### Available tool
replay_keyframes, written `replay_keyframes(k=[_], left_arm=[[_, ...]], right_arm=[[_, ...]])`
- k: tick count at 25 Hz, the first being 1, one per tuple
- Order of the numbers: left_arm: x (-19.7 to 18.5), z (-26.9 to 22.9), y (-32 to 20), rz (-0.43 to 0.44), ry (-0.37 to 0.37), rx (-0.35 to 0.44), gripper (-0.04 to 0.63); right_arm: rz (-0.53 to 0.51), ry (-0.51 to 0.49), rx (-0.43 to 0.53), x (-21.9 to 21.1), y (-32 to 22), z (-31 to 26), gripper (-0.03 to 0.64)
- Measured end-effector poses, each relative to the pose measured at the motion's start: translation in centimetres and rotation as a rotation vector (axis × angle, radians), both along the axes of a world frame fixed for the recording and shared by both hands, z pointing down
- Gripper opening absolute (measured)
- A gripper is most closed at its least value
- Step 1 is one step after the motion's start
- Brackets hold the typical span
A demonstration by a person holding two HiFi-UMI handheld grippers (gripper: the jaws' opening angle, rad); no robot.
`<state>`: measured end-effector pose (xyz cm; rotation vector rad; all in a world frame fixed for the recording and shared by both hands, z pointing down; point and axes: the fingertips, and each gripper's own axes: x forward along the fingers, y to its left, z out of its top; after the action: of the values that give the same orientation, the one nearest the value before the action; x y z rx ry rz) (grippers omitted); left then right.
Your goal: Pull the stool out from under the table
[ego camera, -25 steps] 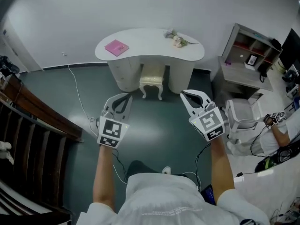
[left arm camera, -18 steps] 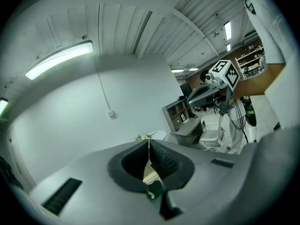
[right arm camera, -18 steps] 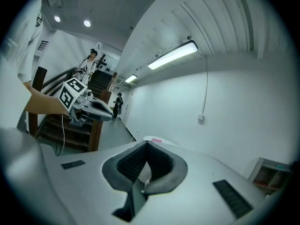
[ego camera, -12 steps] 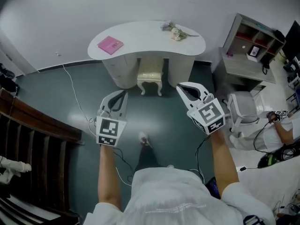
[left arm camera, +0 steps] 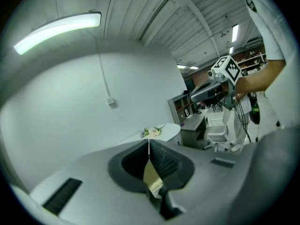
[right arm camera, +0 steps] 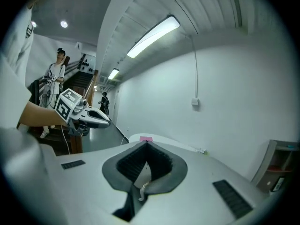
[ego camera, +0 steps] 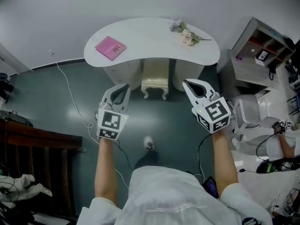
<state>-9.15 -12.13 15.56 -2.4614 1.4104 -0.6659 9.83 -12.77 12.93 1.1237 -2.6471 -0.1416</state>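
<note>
**Item 1, task object.** A cream upholstered stool with carved white legs (ego camera: 154, 81) is recorded at upper centre of the head view. It is tucked into the knee space of a white kidney-shaped table (ego camera: 150, 34), between the table's 2 pedestals. Only the front part of the seat and the 2 front legs are shown. It has not yet been drawn out.

**Item 2, table top.** A pink book (ego camera: 111, 47) is noted at the upper left of the top. A small spray of flowers (ego camera: 187, 34) is noted at the upper right.

**Item 3, left gripper** (ego camera: 123, 87) (left arm camera: 149, 146). The jaws are seen pressed together with nothing between them. It is held at left of centre, near the stool's left side but apart from it.

**Item 4, right gripper** (ego camera: 187, 83) (right arm camera: 146, 149). The jaws are likewise closed on nothing. It is held at right of centre, apart from the stool.

**Item 5, surroundings.** A grey shelf unit (ego camera: 262, 50) is listed at the upper right, and a dark green floor (ego camera: 70, 97) below.

**Step in hand (judged).** The approach is taken to be under way; no contact with the stool is made.

**Next move (judged).** At least 1 pair of jaws would need to be opened, brought to the seat's front edge or a front leg and closed there. The stool would then be drawn straight toward the bottom of the frame, clear of both pedestals.
</note>
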Motion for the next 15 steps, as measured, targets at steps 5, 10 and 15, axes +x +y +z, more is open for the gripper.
replay_keyframes(k=[5, 10, 15], left_arm=[[-3.3, 2.9, -7.7, 0.014, -0.001, -0.051, 0.017], [-6.0, 6.1, -13.6, 0.038, 0.009, -0.110, 0.017], [-6.4, 11.3, -18.1, 0.082, -0.011, -0.167, 0.017]], right_arm=[[-0.011, 0.015, -0.047, -4.8, -7.0, 2.6, 0.014], [-0.002, 0.043, -0.122, -8.3, -12.4, 6.1, 0.014], [0.051, 0.098, -0.157, -8.4, -16.8, 10.6, 0.014]])
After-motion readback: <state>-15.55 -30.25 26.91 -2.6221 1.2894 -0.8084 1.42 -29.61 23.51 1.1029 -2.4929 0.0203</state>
